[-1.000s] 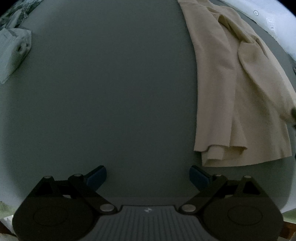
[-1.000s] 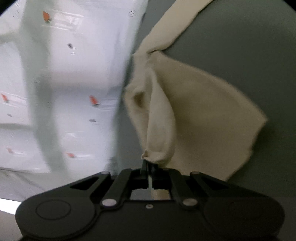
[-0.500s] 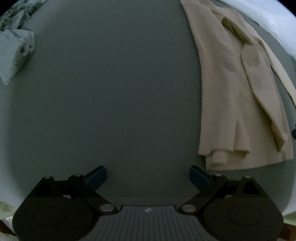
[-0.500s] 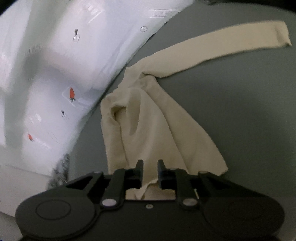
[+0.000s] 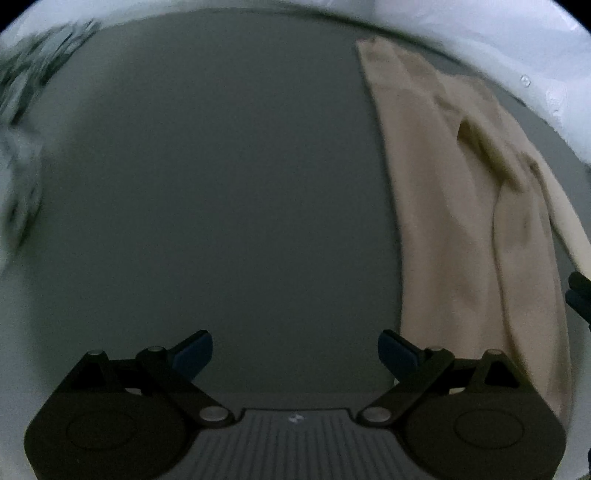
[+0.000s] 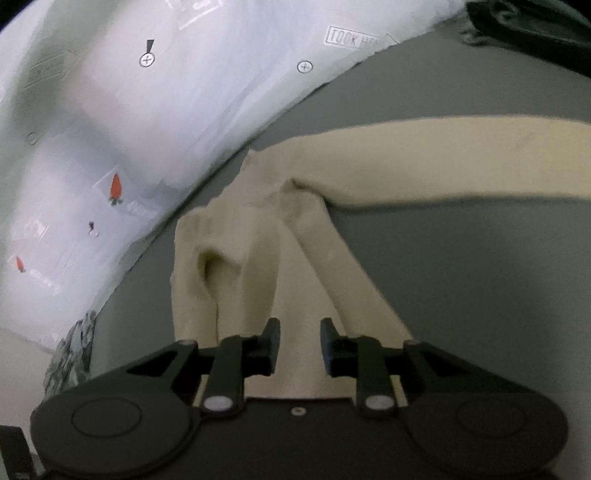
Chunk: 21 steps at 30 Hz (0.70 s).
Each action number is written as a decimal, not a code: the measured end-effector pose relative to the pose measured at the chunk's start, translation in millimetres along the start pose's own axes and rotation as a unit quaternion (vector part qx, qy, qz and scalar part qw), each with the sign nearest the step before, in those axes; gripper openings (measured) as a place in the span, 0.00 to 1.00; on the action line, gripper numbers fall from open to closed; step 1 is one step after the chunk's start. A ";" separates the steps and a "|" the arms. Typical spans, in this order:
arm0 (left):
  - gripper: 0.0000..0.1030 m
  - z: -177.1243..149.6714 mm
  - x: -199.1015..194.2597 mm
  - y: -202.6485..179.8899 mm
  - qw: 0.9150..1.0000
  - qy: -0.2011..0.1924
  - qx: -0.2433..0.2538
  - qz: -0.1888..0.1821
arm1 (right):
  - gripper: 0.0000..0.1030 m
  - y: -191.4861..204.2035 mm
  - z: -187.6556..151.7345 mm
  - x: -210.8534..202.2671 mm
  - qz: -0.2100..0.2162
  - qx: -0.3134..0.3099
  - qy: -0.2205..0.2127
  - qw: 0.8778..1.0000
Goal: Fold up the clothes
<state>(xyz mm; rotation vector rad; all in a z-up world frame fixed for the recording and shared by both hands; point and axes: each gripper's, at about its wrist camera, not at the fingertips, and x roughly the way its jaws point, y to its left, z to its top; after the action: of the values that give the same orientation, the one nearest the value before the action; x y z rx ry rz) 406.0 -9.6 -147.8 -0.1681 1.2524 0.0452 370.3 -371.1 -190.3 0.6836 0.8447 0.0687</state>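
Observation:
A cream long-sleeved garment (image 5: pixel 447 206) lies folded lengthwise on the grey table (image 5: pixel 221 184), at the right of the left wrist view. My left gripper (image 5: pixel 295 350) is open and empty, low over bare table just left of the garment's near end. In the right wrist view the same garment (image 6: pixel 295 266) lies under and ahead of my right gripper (image 6: pixel 299 341), which is open with nothing between its fingers. One sleeve (image 6: pixel 461 158) stretches out flat to the right.
A white sheet with small red prints (image 6: pixel 129 129) borders the table on the far side. A pale crumpled item (image 5: pixel 18 155) lies blurred at the left edge of the left wrist view. A dark object (image 6: pixel 535 29) sits at the table's far right corner.
My right gripper has let go of the garment and opened; the cloth has dropped flat. My left gripper has moved nearer the garment's near end, still open.

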 end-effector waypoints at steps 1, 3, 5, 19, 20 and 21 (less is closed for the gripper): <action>0.93 14.9 4.1 -4.4 1.000 -0.004 0.003 -0.001 | 0.25 2.8 9.3 9.9 -0.003 -0.008 0.001 1.000; 0.93 44.0 19.1 -15.1 1.000 -0.009 0.007 -0.003 | 0.25 9.1 28.2 30.6 -0.011 -0.026 0.003 1.000; 0.93 69.1 38.1 -21.4 1.000 -0.012 0.011 -0.006 | 0.28 17.0 43.6 48.9 -0.021 -0.050 0.009 0.998; 0.94 164.1 108.2 -91.6 0.997 -0.024 0.075 -0.007 | 0.03 47.5 77.3 115.9 -0.021 -0.165 0.065 0.984; 0.95 164.5 112.6 -95.5 0.997 -0.023 0.080 -0.002 | 0.03 47.2 78.3 114.0 -0.015 -0.162 0.063 0.985; 0.95 164.0 113.9 -98.4 0.996 -0.025 0.087 0.002 | 0.02 46.6 79.4 111.9 -0.008 -0.154 0.059 0.986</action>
<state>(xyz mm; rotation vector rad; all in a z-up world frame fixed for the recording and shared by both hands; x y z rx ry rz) 608.5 -88.4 -196.1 -0.0141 1.2000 -0.0563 511.7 -341.0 -200.7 0.3849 0.9289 0.2215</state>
